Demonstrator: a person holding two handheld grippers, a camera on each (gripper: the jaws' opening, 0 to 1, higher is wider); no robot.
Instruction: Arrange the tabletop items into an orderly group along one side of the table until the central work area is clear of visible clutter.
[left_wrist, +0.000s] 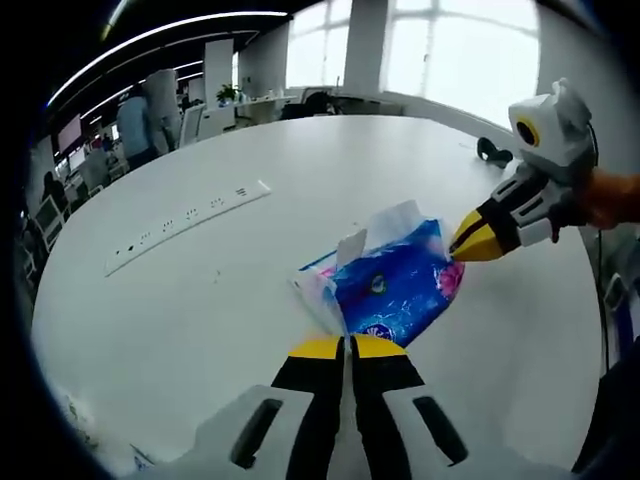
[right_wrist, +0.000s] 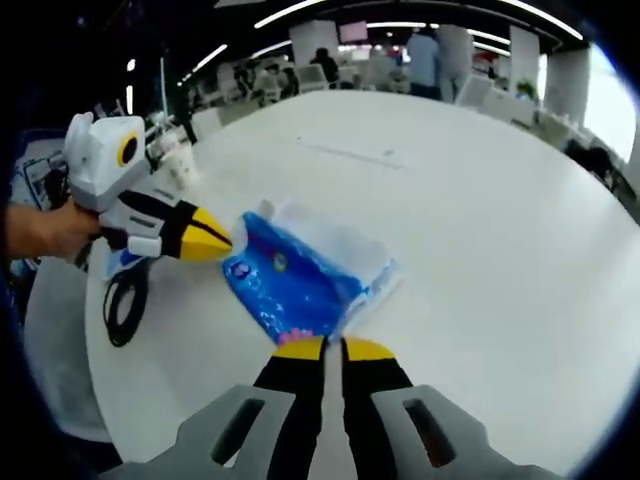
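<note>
Both claws are closing in on the blue tissue pack from opposite ends: the left claw is sitting shut right at its near short end, and the right claw is doing the same from the other end (jaws pressed together, and I can't tell if either is pinching the wrapper). The pack is lying flat in the middle of the white worktop, long axis running roughly claw to claw, so I'd guess neither is nearer and the next move is sliding it sideways toward an edge.

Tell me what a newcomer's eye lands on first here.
The bright blue tissue pack jumps out, lying near the middle of the white round table, with a white tissue sticking up from it. Both yellow-tipped grippers meet it from opposite ends: the left gripper and the right gripper each look shut at its edge. A white power strip lies further off on the table.
</note>
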